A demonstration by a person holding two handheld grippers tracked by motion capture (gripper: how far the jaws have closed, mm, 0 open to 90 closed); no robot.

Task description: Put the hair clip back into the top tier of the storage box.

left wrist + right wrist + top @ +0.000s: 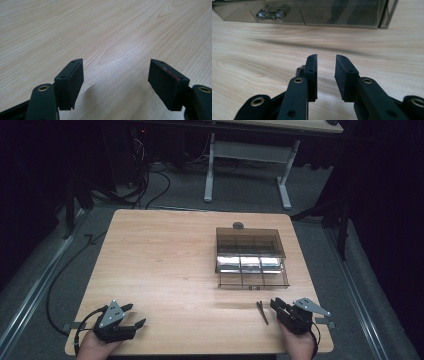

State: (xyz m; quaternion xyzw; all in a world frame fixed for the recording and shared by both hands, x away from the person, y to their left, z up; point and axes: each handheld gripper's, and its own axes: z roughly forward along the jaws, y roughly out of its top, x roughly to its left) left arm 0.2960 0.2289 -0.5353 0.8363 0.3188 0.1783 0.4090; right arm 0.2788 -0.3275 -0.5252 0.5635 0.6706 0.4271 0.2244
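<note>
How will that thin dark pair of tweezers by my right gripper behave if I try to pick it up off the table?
The tweezers lie flat on the smooth table, so they will probably slide when nudged rather than roll. They look slim and low, so the right gripper may struggle to get its jaws under them. They seem light for their length; how springy they are is hard to tell.

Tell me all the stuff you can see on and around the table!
table: one, light wood, centre.
drawer box: one, smoky see-through, far right of the table, bottom drawer pulled out.
round knob: one, dark, just behind the box.
tweezers: one, dark, near edge, beside the right tool.
second table: one, white legs, behind.
cables: several, black, on the floor.
left tool: one, black, near left corner, open.
right tool: one, black, near right, partly open, empty.
</note>
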